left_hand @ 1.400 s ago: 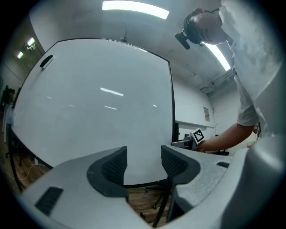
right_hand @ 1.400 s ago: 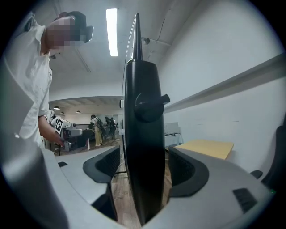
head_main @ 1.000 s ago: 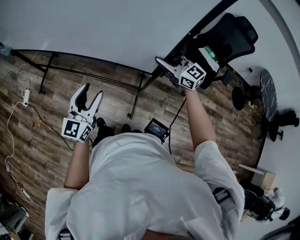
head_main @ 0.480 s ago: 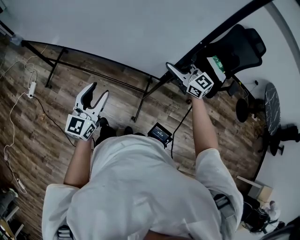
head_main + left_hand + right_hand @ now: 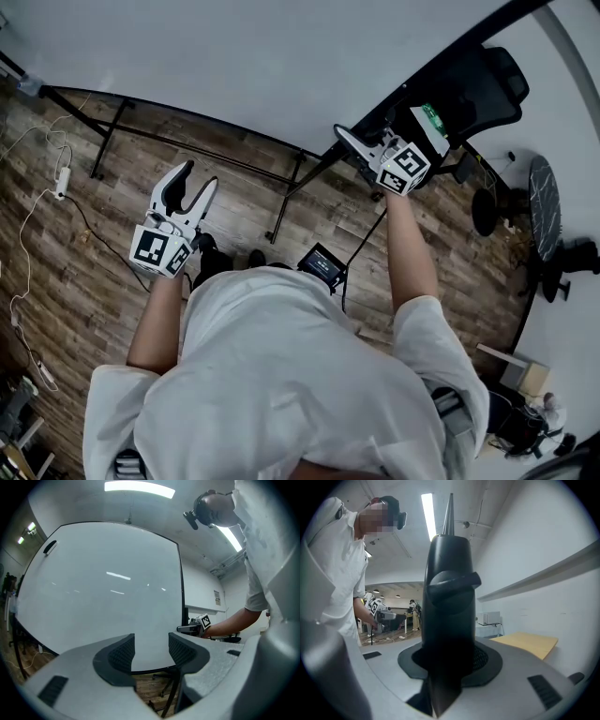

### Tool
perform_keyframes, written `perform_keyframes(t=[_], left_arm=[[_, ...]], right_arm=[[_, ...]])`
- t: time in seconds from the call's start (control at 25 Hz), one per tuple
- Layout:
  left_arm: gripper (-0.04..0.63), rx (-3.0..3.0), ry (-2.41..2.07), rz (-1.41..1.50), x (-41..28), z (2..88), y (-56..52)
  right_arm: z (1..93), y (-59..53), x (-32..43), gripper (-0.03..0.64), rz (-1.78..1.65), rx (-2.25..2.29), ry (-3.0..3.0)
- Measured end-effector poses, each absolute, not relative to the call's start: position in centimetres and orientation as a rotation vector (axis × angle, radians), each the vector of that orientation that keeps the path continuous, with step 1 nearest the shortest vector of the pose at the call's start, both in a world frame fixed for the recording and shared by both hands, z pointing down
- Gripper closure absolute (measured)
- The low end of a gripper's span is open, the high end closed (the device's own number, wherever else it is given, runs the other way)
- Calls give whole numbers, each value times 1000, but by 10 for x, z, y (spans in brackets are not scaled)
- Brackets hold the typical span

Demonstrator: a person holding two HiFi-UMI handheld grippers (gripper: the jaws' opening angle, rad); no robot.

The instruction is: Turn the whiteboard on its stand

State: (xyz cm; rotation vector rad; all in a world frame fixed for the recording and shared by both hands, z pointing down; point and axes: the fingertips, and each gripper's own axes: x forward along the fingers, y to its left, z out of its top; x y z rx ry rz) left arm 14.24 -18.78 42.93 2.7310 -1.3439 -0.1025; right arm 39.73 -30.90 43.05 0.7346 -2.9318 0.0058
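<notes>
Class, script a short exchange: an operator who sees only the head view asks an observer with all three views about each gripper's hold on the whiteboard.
Operator: Is the right gripper actually gripping the whiteboard?
Observer: Yes. In its own view the jaws, which have just been closing, clamp the board's black frame edge.
Operator: Does the left gripper hold anything?
Observer: No. Its view shows nothing between the open jaws, which point at the board's white face.
</notes>
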Motion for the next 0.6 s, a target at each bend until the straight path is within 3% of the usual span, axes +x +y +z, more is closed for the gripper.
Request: perform_keyframes(t=[0.6], left_arm=[[364,2751,-1338,-54,162,435,-190]], right_arm=[[432,-296,427,482,20,750,-2927]])
